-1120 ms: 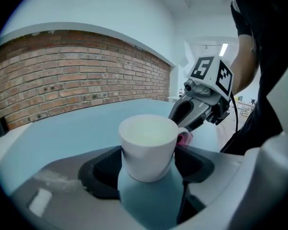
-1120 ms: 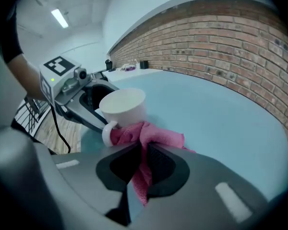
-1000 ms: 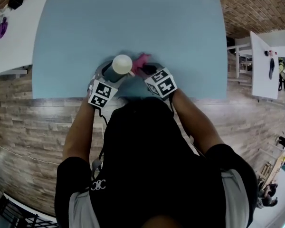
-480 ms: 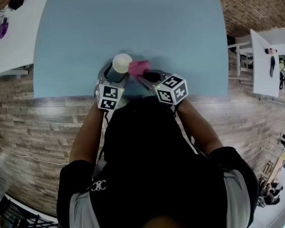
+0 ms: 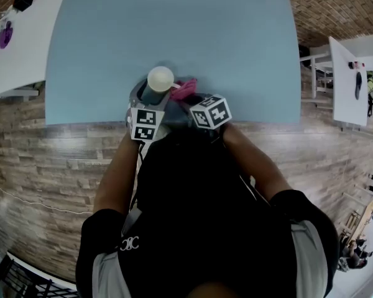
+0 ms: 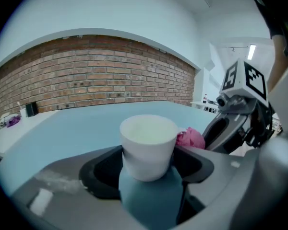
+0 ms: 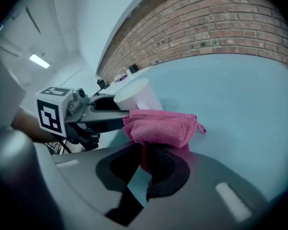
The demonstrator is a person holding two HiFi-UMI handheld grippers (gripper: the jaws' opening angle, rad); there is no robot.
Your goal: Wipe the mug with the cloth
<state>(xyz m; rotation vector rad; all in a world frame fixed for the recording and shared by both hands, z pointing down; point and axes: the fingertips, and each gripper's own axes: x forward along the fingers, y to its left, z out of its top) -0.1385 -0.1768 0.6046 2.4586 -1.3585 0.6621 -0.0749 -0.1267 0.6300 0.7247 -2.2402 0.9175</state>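
A white mug [image 5: 160, 79] [image 6: 149, 145] is held above the near edge of the blue table [image 5: 174, 23], with my left gripper [image 5: 150, 95] [image 6: 151, 176] shut on its sides. A pink cloth [image 5: 185, 89] [image 7: 161, 126] is pinched in my right gripper [image 5: 189, 97] [image 7: 151, 164], which is shut on it. The cloth sits right beside the mug's right side, touching or nearly touching it. In the right gripper view the mug [image 7: 134, 96] shows just behind the cloth. The mug's handle is hidden.
White side tables stand at the far left [image 5: 12, 48] and the right [image 5: 348, 85]. A brick wall [image 6: 86, 80] runs behind the table. Wood-plank floor [image 5: 50, 166] lies below the table's near edge.
Both grippers have shifted slightly along the table's near edge. The right gripper swung out to the right and came back, and the cloth is again against the mug's right side.
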